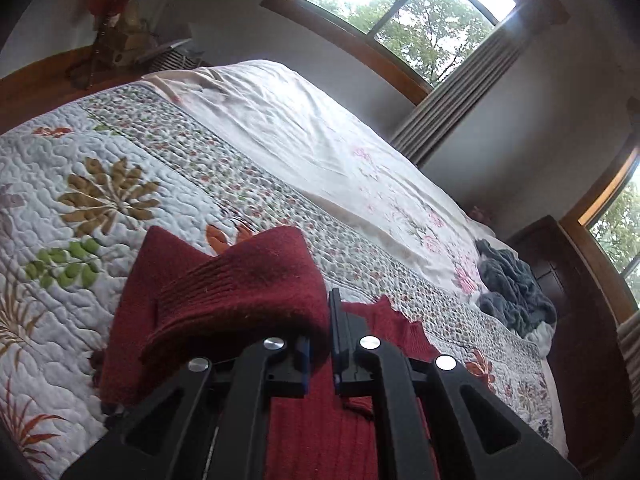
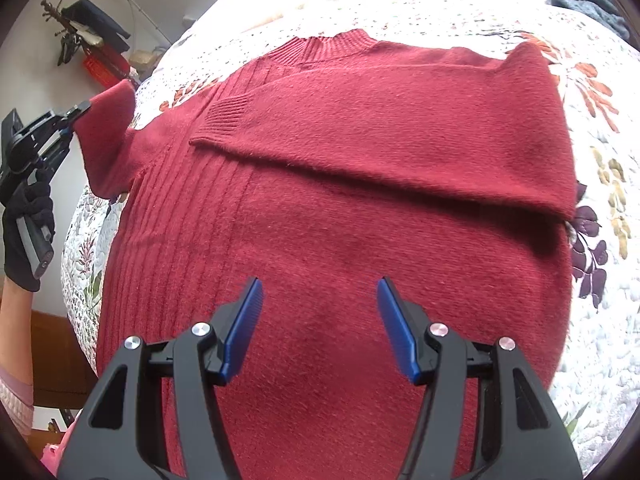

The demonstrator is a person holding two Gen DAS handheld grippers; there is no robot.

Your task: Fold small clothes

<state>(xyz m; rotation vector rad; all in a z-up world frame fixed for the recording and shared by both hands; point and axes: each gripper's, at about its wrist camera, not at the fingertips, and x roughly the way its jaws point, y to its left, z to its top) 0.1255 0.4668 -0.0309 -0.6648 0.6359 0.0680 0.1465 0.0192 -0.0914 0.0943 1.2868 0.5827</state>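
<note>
Here the left gripper, held in a gloved hand, pinches one sleeve of the red sweater and lifts it off the quilt. The sweater lies flat there, its other sleeve folded across the chest. Over its lower half, the right gripper hovers with fingers spread.

No text, label, brand, number or sign can be read in either view, and the only candidate, a red tag hanging among the things on the wall in the right wrist view, is too small and blurred to make out.
</note>
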